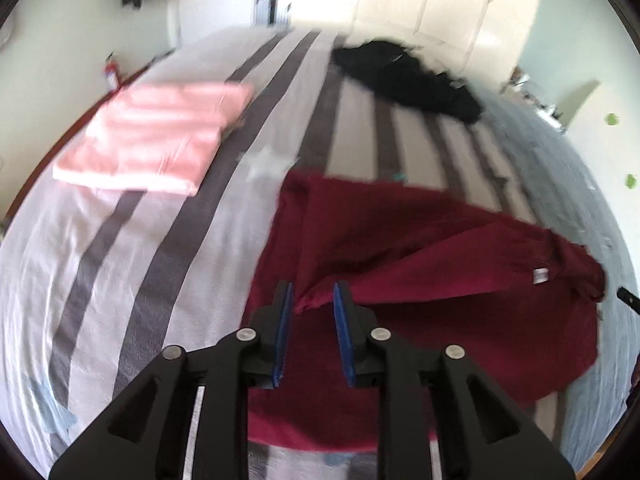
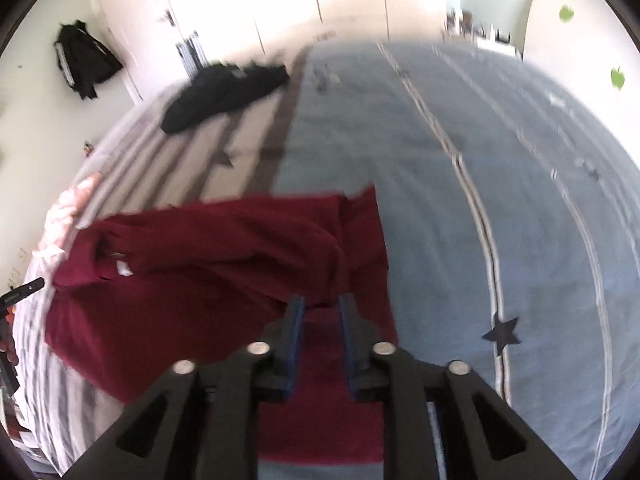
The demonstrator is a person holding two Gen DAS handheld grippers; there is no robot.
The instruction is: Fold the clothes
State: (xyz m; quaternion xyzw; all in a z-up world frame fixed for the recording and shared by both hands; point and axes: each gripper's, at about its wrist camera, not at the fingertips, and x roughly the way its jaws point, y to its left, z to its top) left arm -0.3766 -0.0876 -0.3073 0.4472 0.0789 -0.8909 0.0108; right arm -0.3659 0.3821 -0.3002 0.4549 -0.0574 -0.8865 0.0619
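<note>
A dark red garment (image 1: 400, 260) lies spread on the bed, partly doubled over itself, with a white label near its collar (image 1: 540, 275). In the left wrist view my left gripper (image 1: 313, 292) is open just above it; a pointed fold of the red cloth sits loosely between the blue pads without being pressed. The right wrist view shows the same red garment (image 2: 200, 260) from its other side. There my right gripper (image 2: 322, 304) also stands open over a bunched edge of the cloth, its pads apart on either side of the fold.
A folded pink garment (image 1: 156, 136) lies at the left of the striped bed cover (image 1: 120, 280). A crumpled black garment (image 1: 408, 76) sits at the far end. The right half of the cover (image 2: 440, 200) is blue. A black bag (image 2: 84, 60) hangs on the wall.
</note>
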